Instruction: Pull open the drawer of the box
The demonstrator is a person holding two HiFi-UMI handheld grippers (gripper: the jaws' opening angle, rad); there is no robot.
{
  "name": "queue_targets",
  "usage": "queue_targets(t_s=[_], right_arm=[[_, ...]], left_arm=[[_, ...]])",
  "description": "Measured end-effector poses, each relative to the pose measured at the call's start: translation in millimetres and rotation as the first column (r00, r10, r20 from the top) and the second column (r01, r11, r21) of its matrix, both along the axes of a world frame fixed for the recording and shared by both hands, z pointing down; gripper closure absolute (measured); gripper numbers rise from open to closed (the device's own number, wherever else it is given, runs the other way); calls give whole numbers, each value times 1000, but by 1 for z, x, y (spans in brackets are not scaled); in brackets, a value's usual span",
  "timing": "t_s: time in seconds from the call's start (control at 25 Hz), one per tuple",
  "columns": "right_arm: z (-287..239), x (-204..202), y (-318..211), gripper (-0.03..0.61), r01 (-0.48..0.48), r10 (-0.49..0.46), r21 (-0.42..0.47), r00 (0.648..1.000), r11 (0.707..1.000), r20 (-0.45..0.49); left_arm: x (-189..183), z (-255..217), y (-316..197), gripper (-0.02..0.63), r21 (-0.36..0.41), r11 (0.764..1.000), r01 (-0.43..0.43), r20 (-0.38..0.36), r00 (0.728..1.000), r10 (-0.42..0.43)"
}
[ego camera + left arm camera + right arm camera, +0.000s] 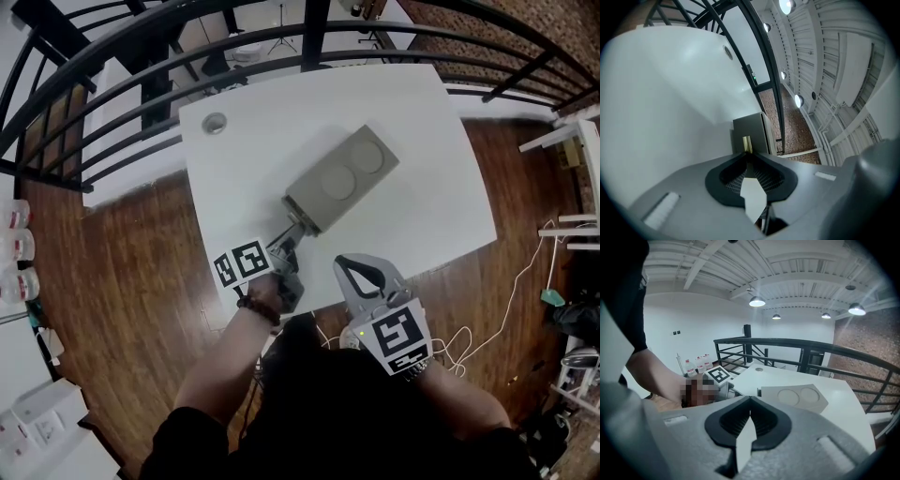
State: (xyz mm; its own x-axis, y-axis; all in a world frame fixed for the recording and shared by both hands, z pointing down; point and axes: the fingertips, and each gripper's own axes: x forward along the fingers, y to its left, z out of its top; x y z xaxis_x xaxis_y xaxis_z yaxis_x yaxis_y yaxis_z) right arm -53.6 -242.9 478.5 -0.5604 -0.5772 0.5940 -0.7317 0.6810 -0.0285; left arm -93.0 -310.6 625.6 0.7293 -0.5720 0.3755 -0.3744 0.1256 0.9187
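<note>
Straight ahead of my left gripper (292,232) sat the grey box (342,178) on the white table (422,187), left jaws clenched on its small brass drawer handle (747,143), my right gripper (362,275) pressed closed on nothing, just right of the left one

left gripper (298,229) at grey box (343,178) on white table (422,131)

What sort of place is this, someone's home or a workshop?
Probably an upper gallery in a converted industrial building: a black railing edges the wooden floor, with a brick wall and hanging lamps under a bare beamed ceiling.
</note>
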Motion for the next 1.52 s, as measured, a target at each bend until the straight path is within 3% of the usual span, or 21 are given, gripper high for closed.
queue_targets(t_s=[1.52], right_arm=[[-29, -65, 31, 586, 180, -183, 69, 982, 981, 38]], left_arm=[[-98, -2, 79, 554, -51, 983, 178, 54, 983, -175]])
